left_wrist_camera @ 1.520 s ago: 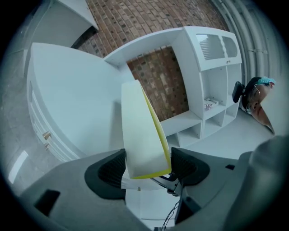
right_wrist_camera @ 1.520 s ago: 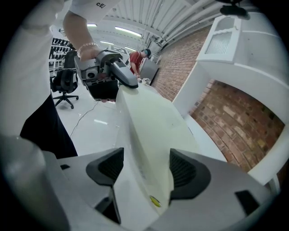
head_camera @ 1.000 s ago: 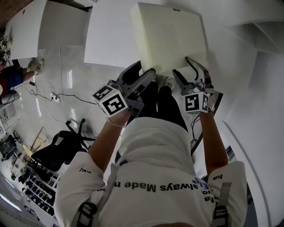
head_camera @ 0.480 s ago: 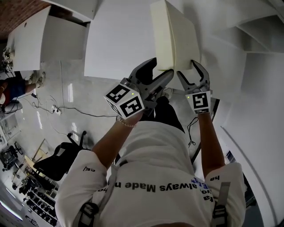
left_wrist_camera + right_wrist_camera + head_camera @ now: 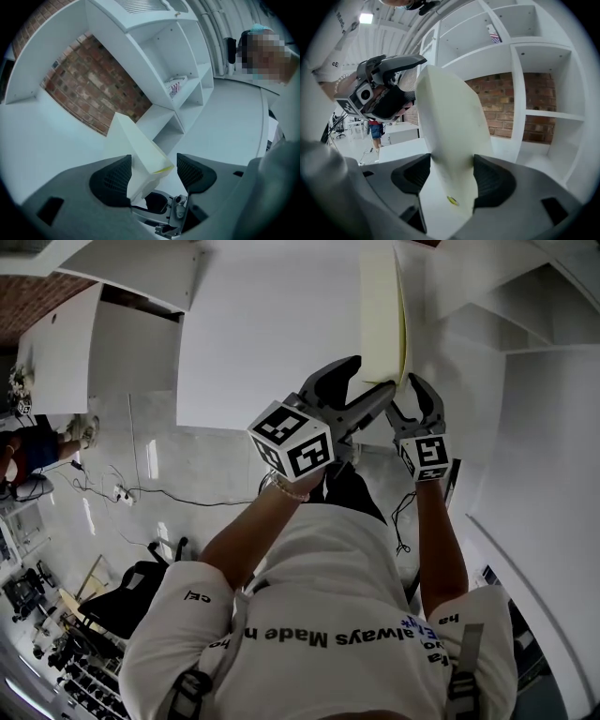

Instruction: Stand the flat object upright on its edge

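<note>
Cream flat panel (image 5: 382, 310), leaning a second ago, now stands edge-on at the white worktop's (image 5: 262, 324) near edge, right gripper (image 5: 411, 396) clamped on it, left gripper (image 5: 370, 379) loosely straddling its corner: uprighting judged nearly done.

- cream panel (image 5: 382, 315) has tipped from face-up to standing on edge
- left gripper (image 5: 368, 382) and right gripper (image 5: 407, 397) have moved up the view, closer together

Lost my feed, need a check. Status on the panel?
Left gripper open around panel corner. Right gripper shut on panel. Panel near upright over white table; contact unclear. Nothing blocking seen.
</note>
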A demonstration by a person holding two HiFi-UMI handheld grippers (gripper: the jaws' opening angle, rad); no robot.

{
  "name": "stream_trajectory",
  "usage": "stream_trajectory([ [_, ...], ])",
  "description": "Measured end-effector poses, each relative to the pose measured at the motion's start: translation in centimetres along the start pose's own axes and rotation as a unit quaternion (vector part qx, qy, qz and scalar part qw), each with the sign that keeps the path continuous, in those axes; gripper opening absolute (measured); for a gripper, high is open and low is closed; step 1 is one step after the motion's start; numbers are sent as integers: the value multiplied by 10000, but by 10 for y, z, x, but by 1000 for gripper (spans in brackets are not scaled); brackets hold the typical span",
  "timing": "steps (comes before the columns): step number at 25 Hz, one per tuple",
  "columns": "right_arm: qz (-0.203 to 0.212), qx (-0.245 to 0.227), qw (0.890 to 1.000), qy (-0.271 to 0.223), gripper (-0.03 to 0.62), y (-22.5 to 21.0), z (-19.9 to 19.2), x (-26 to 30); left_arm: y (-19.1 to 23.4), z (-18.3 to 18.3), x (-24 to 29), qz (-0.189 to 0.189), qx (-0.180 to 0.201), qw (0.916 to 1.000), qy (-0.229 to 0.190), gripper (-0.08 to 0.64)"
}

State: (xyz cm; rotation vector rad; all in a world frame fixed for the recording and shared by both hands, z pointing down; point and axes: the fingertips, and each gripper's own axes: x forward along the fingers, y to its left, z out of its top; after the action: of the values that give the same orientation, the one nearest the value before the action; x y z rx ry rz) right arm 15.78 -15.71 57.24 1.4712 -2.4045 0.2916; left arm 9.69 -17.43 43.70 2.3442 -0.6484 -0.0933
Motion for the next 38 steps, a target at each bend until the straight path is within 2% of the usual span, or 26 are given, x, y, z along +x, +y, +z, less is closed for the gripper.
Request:
stream_trajectory([
  [13,-170,570,9978,-284,282,-59,0,8,-4,0,80,-265,145,9992,265,307],
  [24,-315,776,9956,-428,270,-105,4,20,-3,11,145,-543,215,9973,444,307],
  [38,-930,915,9903,-484,268,-158,11,55,24,37,198,-671,168,9964,494,307],
])
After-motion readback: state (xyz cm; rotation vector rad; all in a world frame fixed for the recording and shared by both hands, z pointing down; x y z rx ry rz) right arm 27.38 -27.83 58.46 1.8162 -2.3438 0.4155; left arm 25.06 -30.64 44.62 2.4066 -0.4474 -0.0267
